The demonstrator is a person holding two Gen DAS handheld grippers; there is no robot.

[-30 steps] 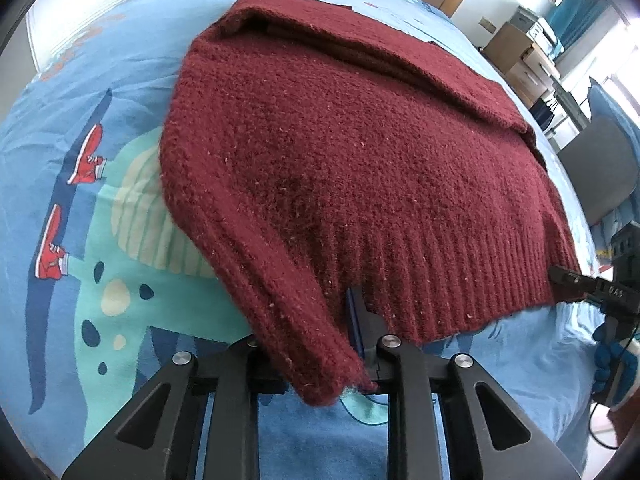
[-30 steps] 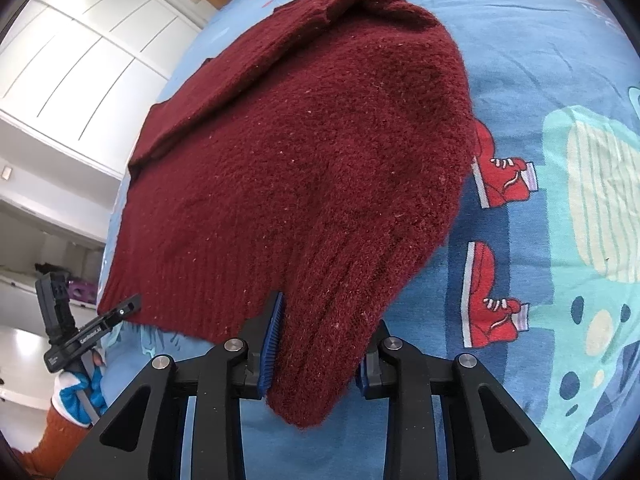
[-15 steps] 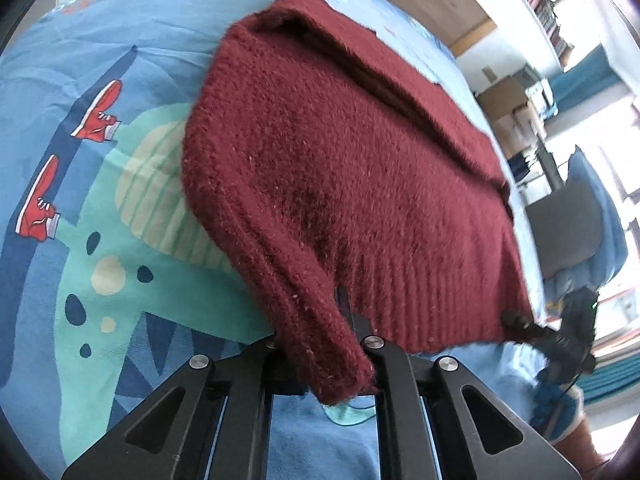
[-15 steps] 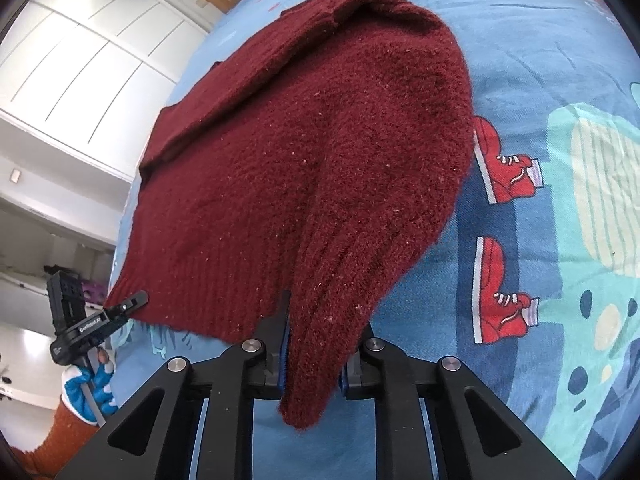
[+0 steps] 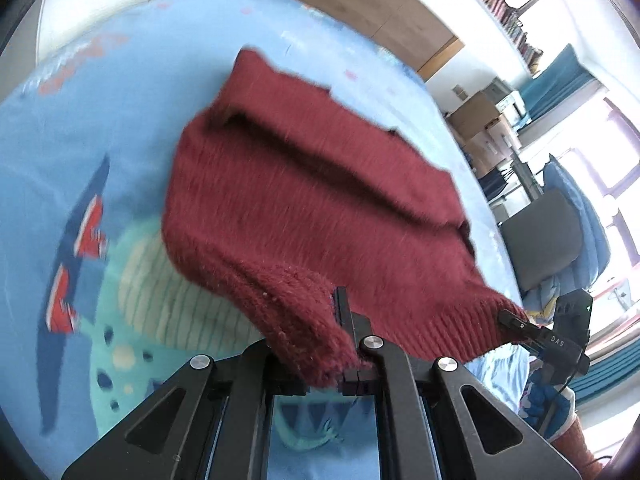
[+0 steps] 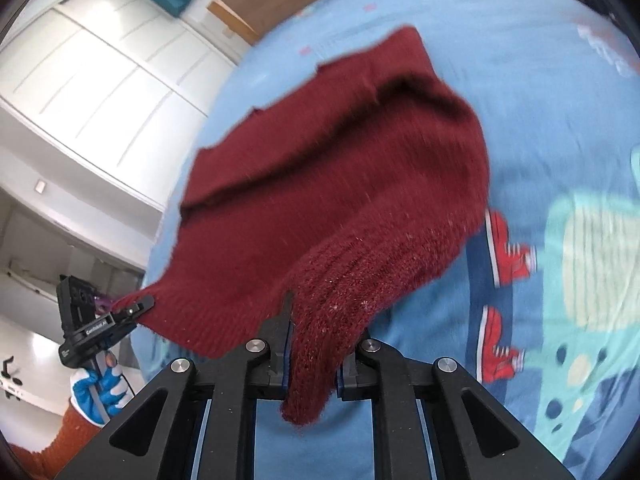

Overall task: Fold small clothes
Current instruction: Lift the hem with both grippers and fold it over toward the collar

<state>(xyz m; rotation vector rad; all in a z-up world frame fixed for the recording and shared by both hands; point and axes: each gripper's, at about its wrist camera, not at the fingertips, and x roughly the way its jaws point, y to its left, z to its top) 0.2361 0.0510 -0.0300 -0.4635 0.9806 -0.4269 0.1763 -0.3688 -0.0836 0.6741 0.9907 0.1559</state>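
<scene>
A dark red knitted sweater [image 5: 312, 200] lies on a blue bed sheet, its near ribbed hem lifted off the bed. My left gripper [image 5: 320, 344] is shut on one hem corner. My right gripper [image 6: 312, 344] is shut on the other hem corner [image 6: 320, 320]. Each gripper shows in the other's view: the right one [image 5: 516, 324] at the far right, the left one [image 6: 136, 308] at the far left, both clamped on the hem. The far collar end [image 6: 400, 52] rests on the bed.
The bed sheet [image 5: 80, 160] is blue with a cartoon print of red shoes and a teal shape. White wardrobe doors [image 6: 100, 80] stand beside the bed. A grey chair [image 5: 544, 232], boxes and a bright window are past the other side.
Both grippers have risen and carried the hem up and forward, so the sweater's near half hangs off the bed. The view is motion-blurred now.
</scene>
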